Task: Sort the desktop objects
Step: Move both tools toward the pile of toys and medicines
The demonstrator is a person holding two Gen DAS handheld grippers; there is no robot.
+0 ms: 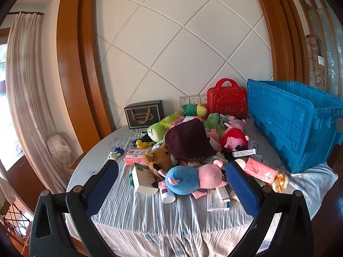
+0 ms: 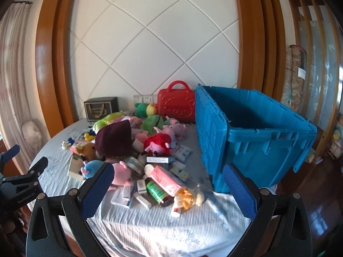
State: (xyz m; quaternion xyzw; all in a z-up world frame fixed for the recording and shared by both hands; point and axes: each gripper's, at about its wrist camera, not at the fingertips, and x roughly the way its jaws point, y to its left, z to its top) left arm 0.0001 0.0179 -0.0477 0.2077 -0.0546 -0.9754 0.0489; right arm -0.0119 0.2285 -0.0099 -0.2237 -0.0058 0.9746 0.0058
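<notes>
A heap of plush toys, boxes and bottles lies on a round table with a pale blue cloth. A blue and pink pig plush lies at the heap's near edge, between the fingers of my open left gripper, which hovers empty above the near table edge. A dark maroon cloth covers the heap's middle. A brown bear plush and a white box lie left of the pig. My right gripper is open and empty, above a pink tissue pack and a green bottle. An open blue crate stands right.
A red toy case and a black gift box stand against the white panelled wall. Small medicine boxes are scattered at the front. The left gripper's body shows at the left edge of the right wrist view. Curtains hang left.
</notes>
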